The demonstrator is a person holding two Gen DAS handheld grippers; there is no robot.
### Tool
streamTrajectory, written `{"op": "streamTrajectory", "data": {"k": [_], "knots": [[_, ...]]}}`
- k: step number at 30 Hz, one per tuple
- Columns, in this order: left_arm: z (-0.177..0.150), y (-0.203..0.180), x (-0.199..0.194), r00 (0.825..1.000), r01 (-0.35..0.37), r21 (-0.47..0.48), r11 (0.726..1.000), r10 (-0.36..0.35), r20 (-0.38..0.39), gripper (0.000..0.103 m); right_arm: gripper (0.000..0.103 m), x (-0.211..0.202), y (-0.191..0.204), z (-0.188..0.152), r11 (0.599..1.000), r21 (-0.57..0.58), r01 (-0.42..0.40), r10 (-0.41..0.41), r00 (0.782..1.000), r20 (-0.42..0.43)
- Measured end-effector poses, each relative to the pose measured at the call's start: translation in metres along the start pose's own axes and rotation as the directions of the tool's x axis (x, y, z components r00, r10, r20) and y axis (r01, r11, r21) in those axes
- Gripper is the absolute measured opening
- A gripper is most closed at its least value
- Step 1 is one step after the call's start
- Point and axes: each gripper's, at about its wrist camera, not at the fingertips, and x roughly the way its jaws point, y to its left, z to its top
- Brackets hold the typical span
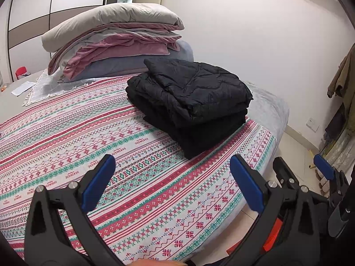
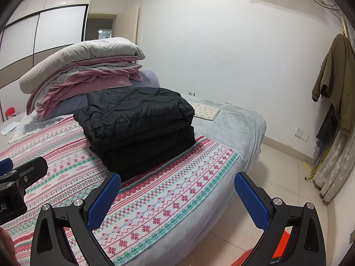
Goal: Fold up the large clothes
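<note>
Ahead lies a bed under a grey sheet, with a striped red, teal and white patterned cover spread directly below and ahead. At the far end, left of centre, sits a stack of bedding in grey, pink and blue. Beyond it, far left, stands a wardrobe with pale sliding doors beside an open doorway. A plain white wall fills the right. Pale floor tiles show lower right, where coats hang above a wall socket.
</note>
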Motion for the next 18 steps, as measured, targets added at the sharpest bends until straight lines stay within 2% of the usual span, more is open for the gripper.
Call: {"op": "streamTrajectory", "data": {"k": [18], "knots": [[-0.002,-0.0052,0.0004,1.0,0.004,0.019,1.0,-0.004,-0.002,0.102,0.103,0.0017,0.0005,-0.001,1.0,-0.005,-0.001,0.001,1.0,-0.003]]}}
